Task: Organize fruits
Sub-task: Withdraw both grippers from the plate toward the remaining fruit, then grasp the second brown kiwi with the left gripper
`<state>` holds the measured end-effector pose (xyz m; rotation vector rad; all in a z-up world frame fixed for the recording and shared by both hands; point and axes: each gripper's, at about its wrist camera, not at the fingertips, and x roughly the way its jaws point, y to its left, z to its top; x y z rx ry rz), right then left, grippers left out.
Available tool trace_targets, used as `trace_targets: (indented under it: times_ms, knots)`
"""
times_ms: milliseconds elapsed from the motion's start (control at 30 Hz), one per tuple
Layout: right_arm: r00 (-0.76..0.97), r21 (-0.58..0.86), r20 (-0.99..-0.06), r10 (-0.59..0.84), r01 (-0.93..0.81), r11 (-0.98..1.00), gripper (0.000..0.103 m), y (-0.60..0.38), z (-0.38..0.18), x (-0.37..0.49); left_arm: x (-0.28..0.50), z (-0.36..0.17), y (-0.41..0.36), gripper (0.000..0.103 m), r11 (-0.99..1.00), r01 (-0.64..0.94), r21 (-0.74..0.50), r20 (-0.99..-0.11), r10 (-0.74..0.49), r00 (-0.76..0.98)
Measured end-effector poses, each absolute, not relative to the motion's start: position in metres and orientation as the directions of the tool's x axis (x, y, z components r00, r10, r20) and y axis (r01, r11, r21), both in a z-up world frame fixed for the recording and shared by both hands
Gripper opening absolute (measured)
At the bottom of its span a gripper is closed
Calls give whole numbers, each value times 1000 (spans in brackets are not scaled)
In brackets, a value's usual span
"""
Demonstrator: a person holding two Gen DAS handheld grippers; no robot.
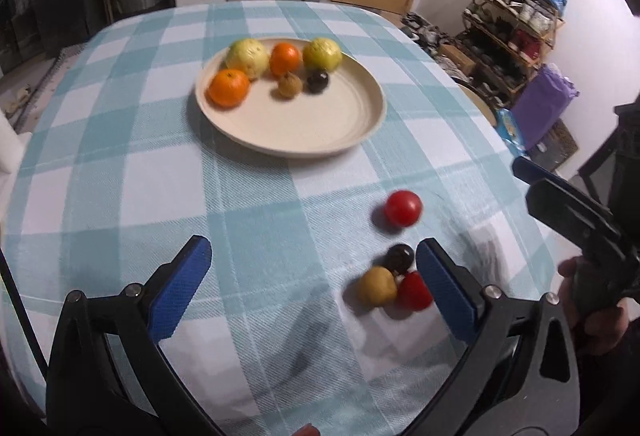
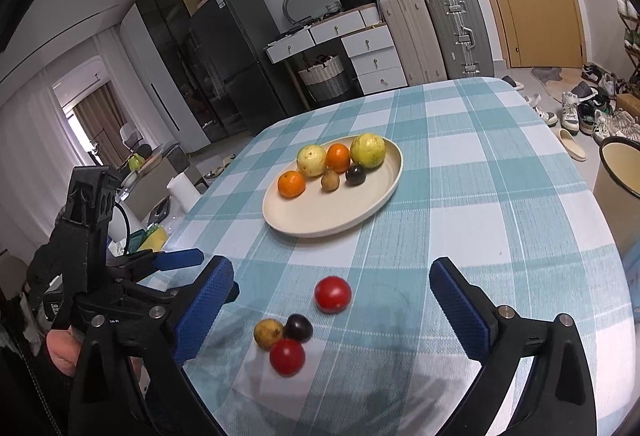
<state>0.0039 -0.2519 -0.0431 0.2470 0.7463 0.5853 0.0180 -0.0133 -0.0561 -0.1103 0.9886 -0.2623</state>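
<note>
A cream plate (image 1: 312, 124) (image 2: 360, 212) on the checked cloth holds two oranges (image 1: 229, 87), two yellow-green fruits (image 1: 322, 53), a small brown fruit (image 1: 290, 84) and a dark fruit (image 1: 317, 80). Loose on the cloth lie a red tomato (image 1: 403, 208) (image 2: 333, 294), a dark fruit (image 1: 399, 257) (image 2: 298, 327), a yellow-brown fruit (image 1: 376, 285) (image 2: 268, 333) and a second red tomato (image 1: 416, 291) (image 2: 287, 357), these three touching. My left gripper (image 1: 312, 296) is open and empty, its right finger beside this cluster. My right gripper (image 2: 332, 312) is open and empty, with the loose fruits between its fingers.
The table's right edge drops to a floor with shoes (image 2: 592, 112), a shelf rack (image 1: 516, 24) and a purple bag (image 1: 544, 104). Drawers (image 2: 372, 52), suitcases (image 2: 456, 32) and a fridge (image 2: 236, 56) stand beyond the far edge. The other gripper shows at each view's side (image 1: 576, 224) (image 2: 92, 236).
</note>
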Motion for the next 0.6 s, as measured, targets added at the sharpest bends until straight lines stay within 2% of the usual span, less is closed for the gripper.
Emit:
trace_targets:
  times_ms: [600]
  knots:
    - [572,417,-578,583,-407,813,103,-254,-51,-1,8,-82,-27,101,944,220,-247,-836,-322,445]
